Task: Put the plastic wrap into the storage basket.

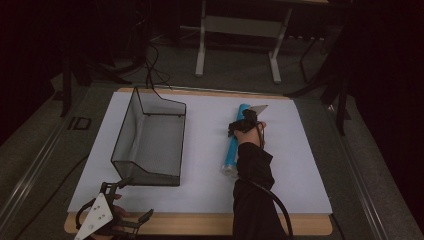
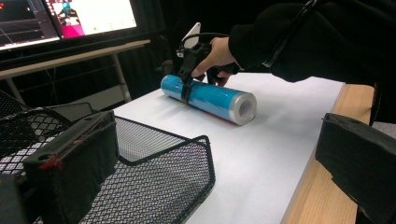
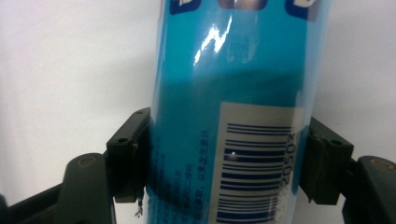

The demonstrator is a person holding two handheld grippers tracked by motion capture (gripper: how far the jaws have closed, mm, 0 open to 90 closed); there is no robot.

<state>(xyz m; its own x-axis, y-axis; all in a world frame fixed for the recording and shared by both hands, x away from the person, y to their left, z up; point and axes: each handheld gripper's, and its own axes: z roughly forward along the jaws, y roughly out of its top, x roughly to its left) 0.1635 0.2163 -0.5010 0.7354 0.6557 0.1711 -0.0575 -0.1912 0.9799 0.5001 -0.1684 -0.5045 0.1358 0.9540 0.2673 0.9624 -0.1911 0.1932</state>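
Two jaws of the right gripper [image 1: 243,123] clamped the blue tube [image 1: 235,139] lying on the tabletop [image 1: 210,180]; grasping looked done. Next, lifting it toward the mesh basket [image 1: 150,175]. The left gripper [image 1: 131,200] waited open.

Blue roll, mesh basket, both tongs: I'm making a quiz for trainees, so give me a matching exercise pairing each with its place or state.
Things:
1. blue roll
2. mesh basket
3. left tongs
4. right tongs

Places or states:
A. at the table's near edge, jaws apart, holding nothing
B. lying on its side on the white sheet
C. jaws set against both sides of the roll
D. standing empty, left of the roll

Pairs: 1-B, 2-D, 3-A, 4-C
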